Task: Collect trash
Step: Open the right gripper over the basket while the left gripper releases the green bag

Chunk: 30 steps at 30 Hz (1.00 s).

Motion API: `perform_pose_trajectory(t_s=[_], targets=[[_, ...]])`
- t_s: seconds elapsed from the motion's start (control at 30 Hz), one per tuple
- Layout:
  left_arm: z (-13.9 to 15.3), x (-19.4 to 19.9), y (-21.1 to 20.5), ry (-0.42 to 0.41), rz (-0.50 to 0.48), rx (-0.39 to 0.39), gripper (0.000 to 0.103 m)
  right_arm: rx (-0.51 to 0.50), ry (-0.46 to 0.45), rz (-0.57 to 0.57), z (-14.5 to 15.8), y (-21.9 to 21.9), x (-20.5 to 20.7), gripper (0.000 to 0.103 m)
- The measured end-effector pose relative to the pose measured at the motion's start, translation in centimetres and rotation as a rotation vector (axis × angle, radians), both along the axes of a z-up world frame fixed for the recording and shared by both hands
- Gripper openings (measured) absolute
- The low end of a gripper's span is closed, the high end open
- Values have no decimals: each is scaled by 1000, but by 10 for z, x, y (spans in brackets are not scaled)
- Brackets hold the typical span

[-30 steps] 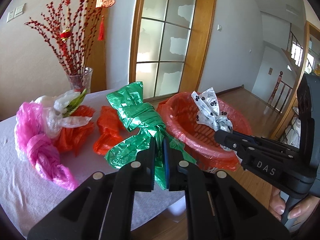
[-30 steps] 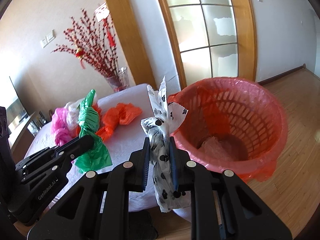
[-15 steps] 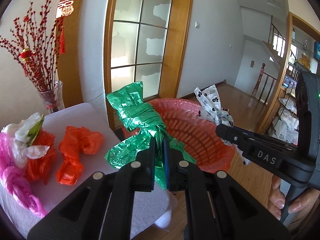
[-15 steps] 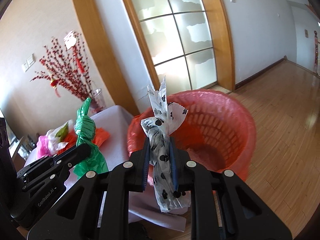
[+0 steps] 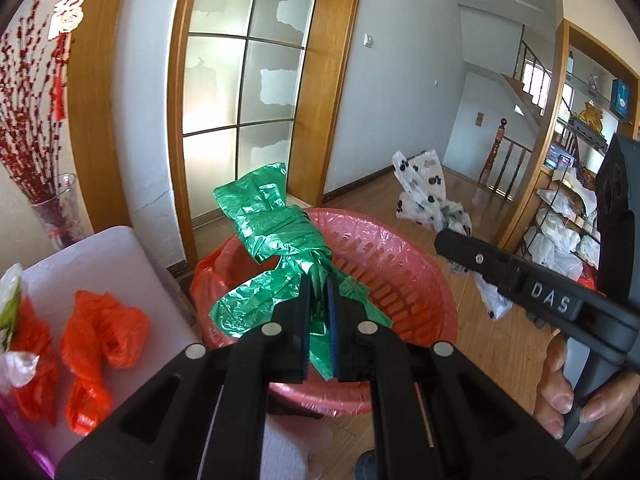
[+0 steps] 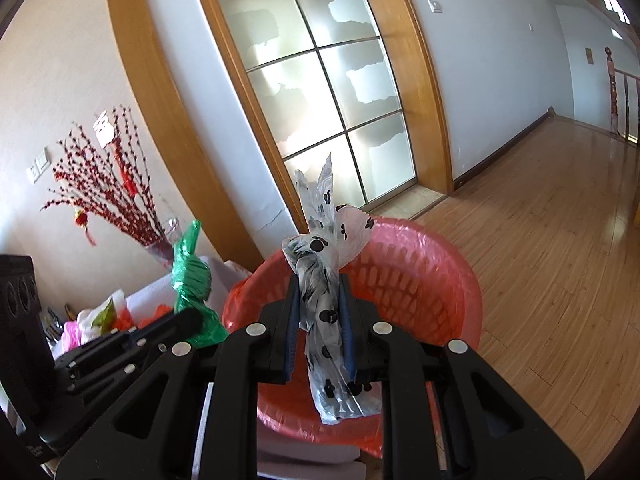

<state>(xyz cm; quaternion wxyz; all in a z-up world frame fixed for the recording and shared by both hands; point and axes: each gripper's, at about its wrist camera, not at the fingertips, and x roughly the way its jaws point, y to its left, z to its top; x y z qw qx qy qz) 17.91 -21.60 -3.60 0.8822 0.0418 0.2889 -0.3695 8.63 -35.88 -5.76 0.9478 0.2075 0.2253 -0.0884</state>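
**Two knotted bags held over the red basket**

A bright hallway room with a honey-coloured wood floor (image 6: 540, 280) and a frosted glass door in a wooden frame (image 5: 244, 92) lies beyond both claws. Ahead of them stands the round red slatted plastic basket lined with a thin red bag (image 5: 404, 264), just beside the white-clothed table (image 5: 104, 256).

The left gripper (image 5: 319, 304) is pinching the crumpled green plastic bag tied in a knot (image 5: 276, 236), which sticks up from its tips over the basket's near rim. The right gripper (image 6: 319, 312) is clamped on the white plastic bag printed with black paw marks (image 6: 320, 280), its two loose ends standing up past the fingertips, above the basket's opening.

Only the left view shows what sits left of its claw on the table: two crumpled orange-red plastic bags (image 5: 104, 336) and a clear glass vase of red berry branches (image 5: 56, 208). It also shows the other claw's arm, lettered "DAS", and the person's right hand (image 5: 576, 392) on its handle. The right view alone looks at the basket's inner wall; its bottom is hidden behind the claw. That view also catches pink and white bags (image 6: 92, 324) heaped left of the claw on the table.
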Motion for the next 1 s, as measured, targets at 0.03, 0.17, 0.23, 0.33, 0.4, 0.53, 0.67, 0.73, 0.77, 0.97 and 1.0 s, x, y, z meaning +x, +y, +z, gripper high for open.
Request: perform_pose_trajectory(t_s=[0.03, 0.17, 0.23, 0.33, 0.4, 0.53, 0.67, 0.73, 0.77, 0.97, 1.0], targets=[[-2, 2, -4, 2, -6, 5, 9, 3, -1, -1, 0, -2, 2, 19], [-10, 12, -15, 23, -20, 16, 9, 11, 3, 3, -3, -8, 12, 19], [-16, 17, -20, 42, -22, 17, 10, 18, 7, 4, -5, -11, 17, 20], [-24, 24, -24, 67, -15, 22, 13, 47, 11, 3, -8, -18, 20, 24], [-29, 28, -27, 79, -10, 28, 15, 58, 17, 1, -10, -21, 21, 27], [-35, 32, -20, 93, 21, 36, 28, 36, 33, -17, -15, -21, 18, 33], [-36, 30, -5, 97, 76, 48, 37, -14, 55, -49, -16, -15, 17, 33], [-34, 23, 6, 86, 109, 51, 39, -23, 63, -52, -17, -12, 15, 33], [-33, 19, 12, 77, 132, 59, 40, -27, 67, -48, -18, -8, 14, 33], [-22, 0, 58, 38, 254, 66, 45, -35, 85, 29, -19, 25, 16, 33], [-20, -5, 70, 31, 282, 64, 45, -35, 88, 47, -19, 31, 17, 33]])
